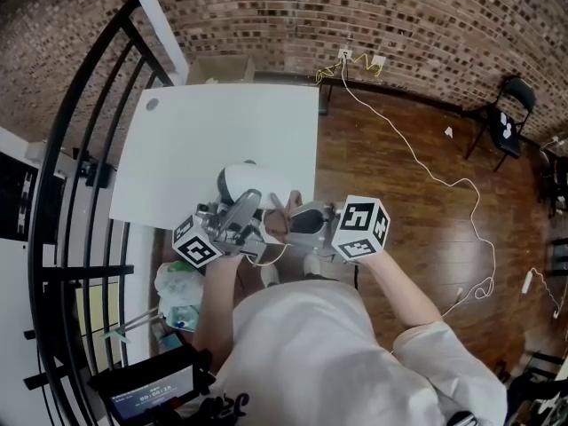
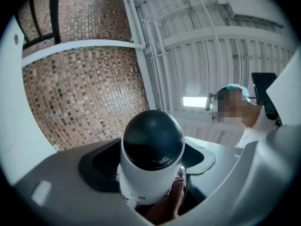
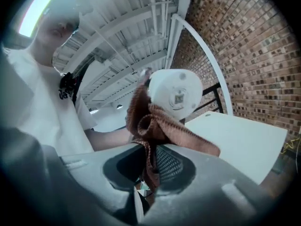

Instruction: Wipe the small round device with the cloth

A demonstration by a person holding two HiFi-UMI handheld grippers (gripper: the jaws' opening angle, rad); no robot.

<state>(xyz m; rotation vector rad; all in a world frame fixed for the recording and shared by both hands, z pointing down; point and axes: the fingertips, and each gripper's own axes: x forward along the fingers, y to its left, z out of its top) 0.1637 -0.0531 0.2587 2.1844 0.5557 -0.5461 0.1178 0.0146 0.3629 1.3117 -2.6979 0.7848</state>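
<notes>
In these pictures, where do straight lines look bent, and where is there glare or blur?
Head view: the railing and brick wall bow into curves; the white table is washed out. Left gripper view: the device is sharp, with a small glint on its dark dome. Right gripper view: the cloth is sharp; a ceiling light glares at top left.

Loft workspace: brick wall [image 1: 266, 11], wood floor [image 1: 399, 211]

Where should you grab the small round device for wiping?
Grip the small round device by its white body, below the dark dome, from the sides: those walls are straight, the dome would probably slip. The left gripper holds it so.
</notes>
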